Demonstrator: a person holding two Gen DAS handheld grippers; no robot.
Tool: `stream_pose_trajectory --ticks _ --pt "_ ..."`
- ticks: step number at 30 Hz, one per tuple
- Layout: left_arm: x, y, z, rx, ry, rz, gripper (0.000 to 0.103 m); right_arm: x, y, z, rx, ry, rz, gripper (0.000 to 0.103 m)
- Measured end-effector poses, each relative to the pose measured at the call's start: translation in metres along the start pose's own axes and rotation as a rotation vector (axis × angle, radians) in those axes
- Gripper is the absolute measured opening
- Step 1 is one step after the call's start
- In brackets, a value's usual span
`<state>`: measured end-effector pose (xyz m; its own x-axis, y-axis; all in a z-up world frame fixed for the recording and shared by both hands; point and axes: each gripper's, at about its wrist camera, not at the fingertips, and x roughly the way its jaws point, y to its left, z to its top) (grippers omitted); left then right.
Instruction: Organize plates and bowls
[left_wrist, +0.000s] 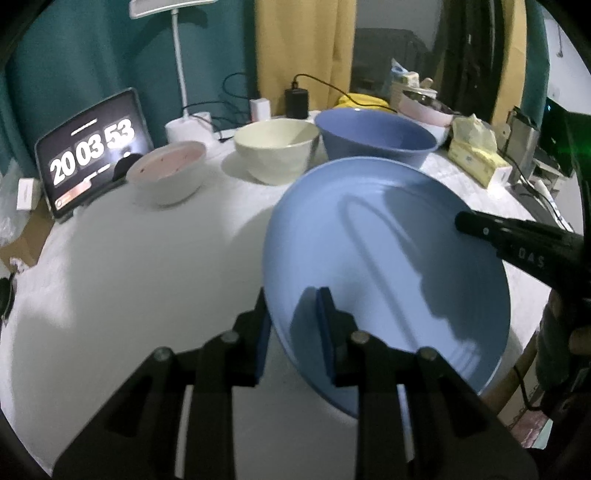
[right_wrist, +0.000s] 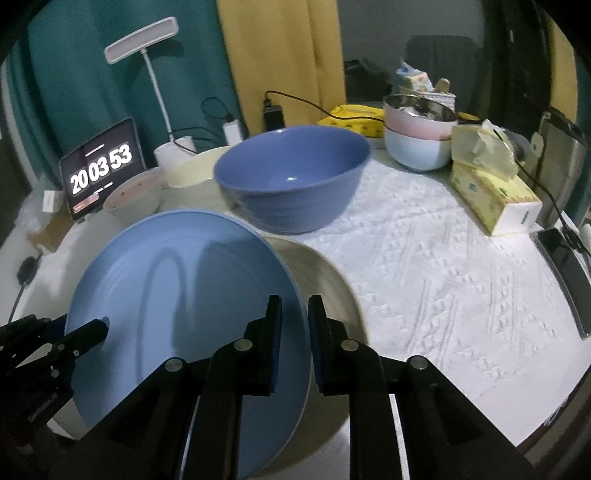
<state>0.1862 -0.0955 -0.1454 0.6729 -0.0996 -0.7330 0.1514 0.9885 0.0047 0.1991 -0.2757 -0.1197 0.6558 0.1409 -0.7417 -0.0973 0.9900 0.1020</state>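
A light blue plate (left_wrist: 388, 258) is held tilted above the white table by both grippers. My left gripper (left_wrist: 291, 332) is shut on its left rim. My right gripper (right_wrist: 293, 343) is shut on its right rim; the plate also shows in the right wrist view (right_wrist: 177, 295). A beige plate (right_wrist: 321, 280) lies flat under it on the table. Behind stand a large blue bowl (right_wrist: 291, 184), a cream bowl (left_wrist: 275, 149) and a small pink-lined white bowl (left_wrist: 166, 173).
A tablet clock (left_wrist: 92, 151) and a white lamp (left_wrist: 181, 74) stand at the back left. Stacked pink and pale blue bowls (right_wrist: 421, 136), a yellow tissue box (right_wrist: 491, 192), a metal container (right_wrist: 557, 162) and a phone (right_wrist: 569, 266) sit at the right. Cables run along the back.
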Motion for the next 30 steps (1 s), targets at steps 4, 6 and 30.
stream_pose_trajectory --ticks 4,6,30 --pt "0.008 -0.009 0.005 0.014 0.012 -0.009 0.025 0.001 -0.012 0.0 0.014 -0.006 -0.011 0.018" --pt "0.013 -0.014 0.007 0.028 0.02 -0.011 0.026 0.003 -0.016 0.0 0.013 -0.006 -0.024 0.018" --pt "0.046 -0.012 0.013 -0.05 0.082 -0.034 0.046 0.025 -0.047 -0.015 0.098 0.086 0.05 0.028"
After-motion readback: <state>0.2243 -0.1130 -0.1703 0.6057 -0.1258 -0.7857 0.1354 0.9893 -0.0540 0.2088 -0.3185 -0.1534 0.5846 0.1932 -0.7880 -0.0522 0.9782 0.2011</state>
